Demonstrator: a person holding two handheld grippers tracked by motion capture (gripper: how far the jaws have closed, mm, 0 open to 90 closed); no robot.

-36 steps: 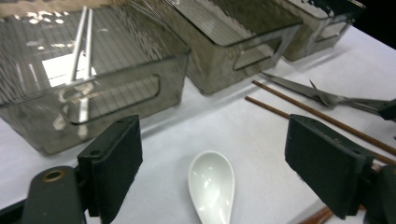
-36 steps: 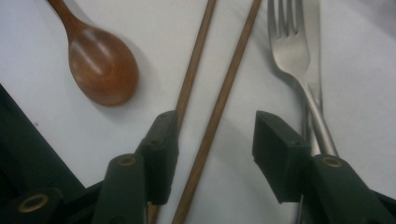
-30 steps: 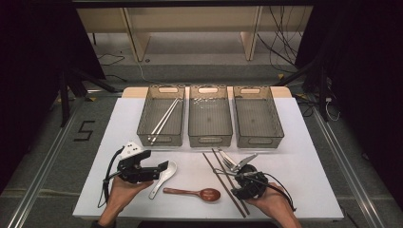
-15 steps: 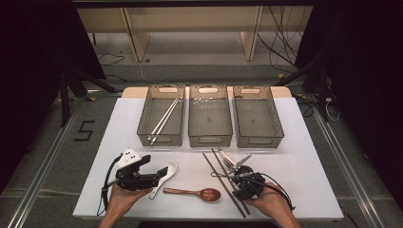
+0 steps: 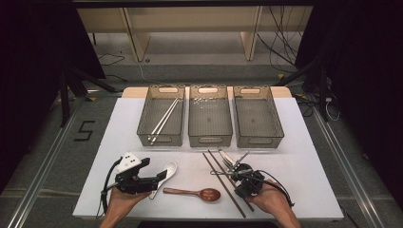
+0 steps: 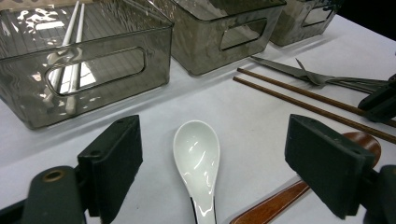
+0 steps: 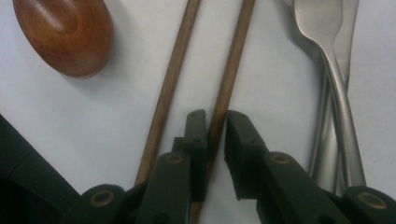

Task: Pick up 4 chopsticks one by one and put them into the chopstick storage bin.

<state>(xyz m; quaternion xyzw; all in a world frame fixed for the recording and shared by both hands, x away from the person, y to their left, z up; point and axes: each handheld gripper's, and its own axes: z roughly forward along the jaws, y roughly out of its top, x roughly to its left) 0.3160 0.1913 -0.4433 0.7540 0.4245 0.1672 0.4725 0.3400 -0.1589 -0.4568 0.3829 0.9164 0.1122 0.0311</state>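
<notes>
right claw (image 7: 217, 126) pinching 1 brown chopstick (image 7: 229, 79) | fork (image 7: 327, 70) beside | left claw (image 6: 215, 158) spread

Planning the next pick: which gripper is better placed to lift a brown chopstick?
The right gripper. Its jaws have just been closing around one brown chopstick, which lies between the pads. The left gripper stands open over the white spoon, away from the chopsticks.

The right gripper (image 7: 215, 122) has closed its jaws around one brown chopstick (image 7: 227, 88) (the right-hand one).
</notes>
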